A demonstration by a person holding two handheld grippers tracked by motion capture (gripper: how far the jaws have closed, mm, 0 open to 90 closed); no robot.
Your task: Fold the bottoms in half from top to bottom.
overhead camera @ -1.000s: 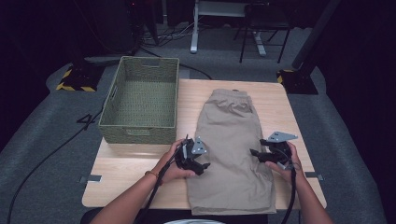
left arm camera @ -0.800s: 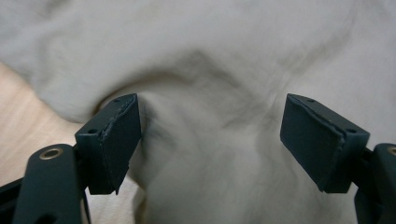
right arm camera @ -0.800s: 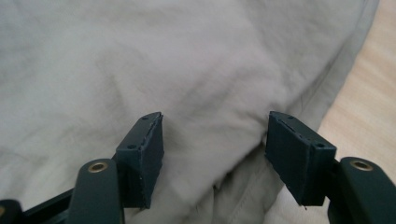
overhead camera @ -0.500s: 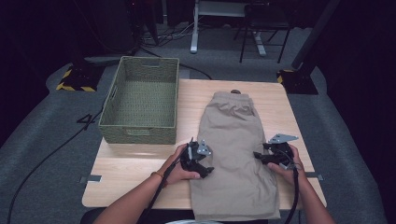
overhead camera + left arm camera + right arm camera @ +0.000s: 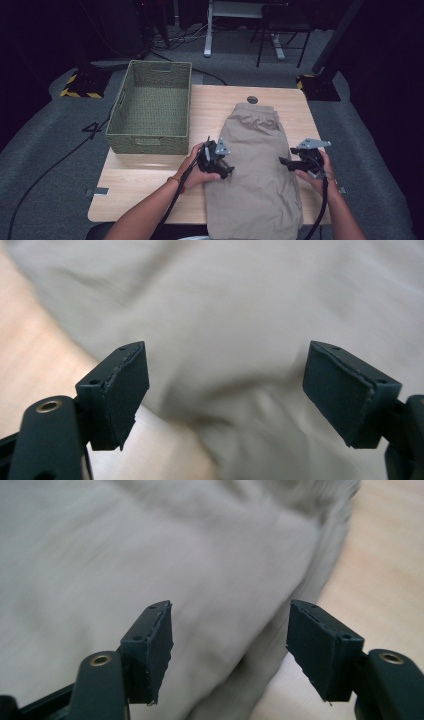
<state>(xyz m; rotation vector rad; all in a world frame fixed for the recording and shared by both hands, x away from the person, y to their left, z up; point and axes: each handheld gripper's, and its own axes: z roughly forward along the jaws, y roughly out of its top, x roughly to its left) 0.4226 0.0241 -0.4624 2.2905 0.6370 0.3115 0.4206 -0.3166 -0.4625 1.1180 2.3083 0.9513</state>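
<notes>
High view: we see the beige trousers (image 5: 257, 165) flat on the wooden table (image 5: 150, 180), right of the green basket (image 5: 152, 112). Left gripper (image 5: 223, 169) hovers at the garment's left edge, right gripper (image 5: 287, 162) at its right edge. In both gripper views, we note jaws wide apart above the cloth, gripping nothing.

You have no readable text, label, brand or number anywhere here, on the table or around it.
</notes>
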